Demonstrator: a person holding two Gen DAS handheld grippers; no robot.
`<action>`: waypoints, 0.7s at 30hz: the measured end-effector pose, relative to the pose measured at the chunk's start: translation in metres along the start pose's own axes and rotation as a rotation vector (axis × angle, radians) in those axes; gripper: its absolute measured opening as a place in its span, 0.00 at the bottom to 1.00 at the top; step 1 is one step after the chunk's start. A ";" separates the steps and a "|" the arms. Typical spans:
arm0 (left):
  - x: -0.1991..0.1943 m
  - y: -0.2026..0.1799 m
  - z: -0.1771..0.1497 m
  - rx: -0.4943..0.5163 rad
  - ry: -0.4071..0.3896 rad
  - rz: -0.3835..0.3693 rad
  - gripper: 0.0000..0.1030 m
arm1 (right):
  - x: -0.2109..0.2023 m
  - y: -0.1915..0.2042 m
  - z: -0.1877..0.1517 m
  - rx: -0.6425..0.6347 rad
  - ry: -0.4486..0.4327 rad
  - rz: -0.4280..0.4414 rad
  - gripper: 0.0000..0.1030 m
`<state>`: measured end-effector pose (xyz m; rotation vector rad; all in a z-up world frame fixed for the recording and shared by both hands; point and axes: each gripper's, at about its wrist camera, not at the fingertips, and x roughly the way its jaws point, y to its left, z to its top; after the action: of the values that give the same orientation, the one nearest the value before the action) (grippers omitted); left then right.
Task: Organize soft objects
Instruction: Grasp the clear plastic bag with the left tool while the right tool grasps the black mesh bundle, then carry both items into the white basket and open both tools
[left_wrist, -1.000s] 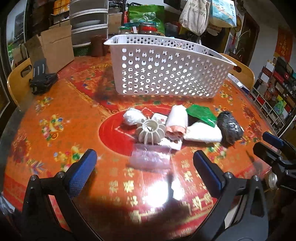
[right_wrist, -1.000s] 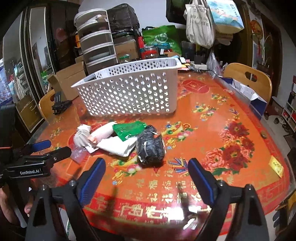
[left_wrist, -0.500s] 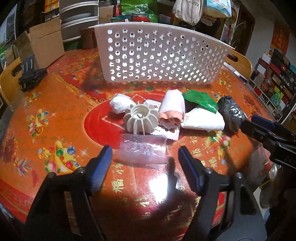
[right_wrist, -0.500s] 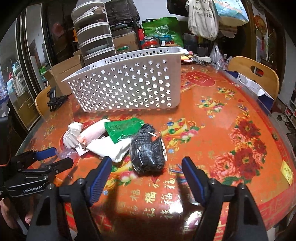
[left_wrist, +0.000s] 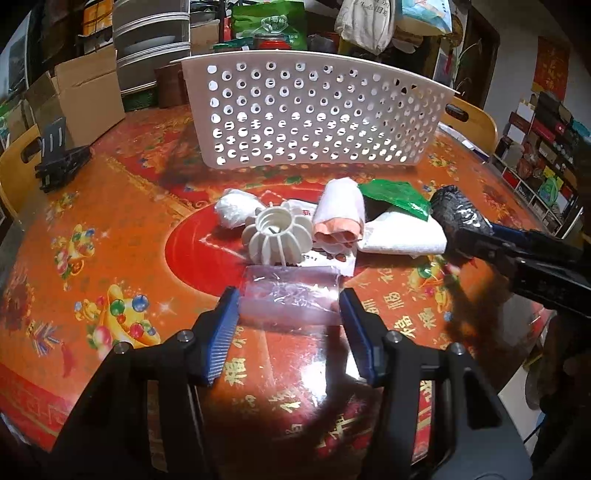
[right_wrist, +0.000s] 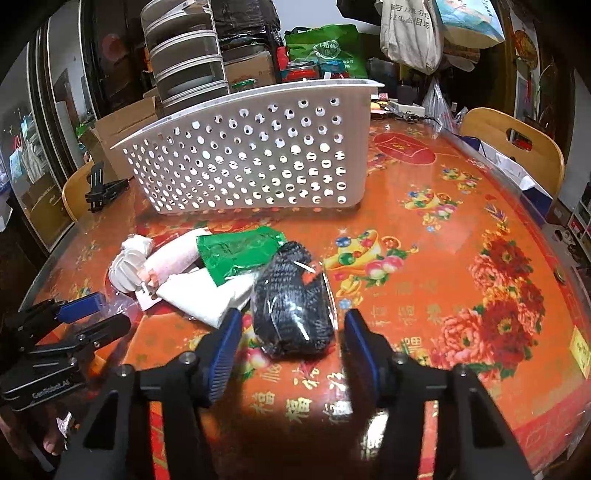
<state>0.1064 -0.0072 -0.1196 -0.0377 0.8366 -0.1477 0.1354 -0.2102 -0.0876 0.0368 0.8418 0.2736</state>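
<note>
Tongs on the left gripper (left_wrist: 288, 314) stand apart, one blue pad on each side of a clear plastic bag (left_wrist: 290, 291) lying flat on the red floral table (left_wrist: 110, 221); whether the pads touch its edges cannot be told. From that bag, a white ribbed plastic piece (left_wrist: 277, 236) sits just beyond at 12 o'clock, with a white wrapped bundle (left_wrist: 234, 210) at 11 o'clock touching it. At 1 o'clock lies a rolled white and pink towel (left_wrist: 340, 218), then a green packet (left_wrist: 395, 194) resting partly on a folded white cloth (left_wrist: 402, 236). At 2 o'clock a black knit item in clear wrap (left_wrist: 456, 210) ends the row, the right gripper reaching in beside it.

In the right wrist view the right gripper (right_wrist: 291, 332) also has its tongs spread apart, straddling the near end of that black knit item (right_wrist: 291, 302) (no pad visibly pressing on it). A white perforated basket (right_wrist: 251, 158) stands at 12 o'clock behind the pile, well apart from the items. The left gripper (right_wrist: 92, 314) shows at 9 o'clock, low over the table by the clear bag.
</note>
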 end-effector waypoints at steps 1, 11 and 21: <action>-0.001 0.000 -0.001 0.000 -0.006 -0.003 0.51 | 0.000 0.001 0.000 -0.003 0.004 -0.001 0.43; -0.024 -0.001 0.000 0.015 -0.073 -0.006 0.51 | -0.013 -0.004 -0.002 0.000 -0.035 0.007 0.42; -0.046 0.007 0.008 0.001 -0.120 -0.007 0.51 | -0.043 0.000 0.004 -0.017 -0.097 0.015 0.41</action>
<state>0.0827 0.0059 -0.0803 -0.0485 0.7165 -0.1507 0.1110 -0.2206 -0.0538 0.0406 0.7435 0.2908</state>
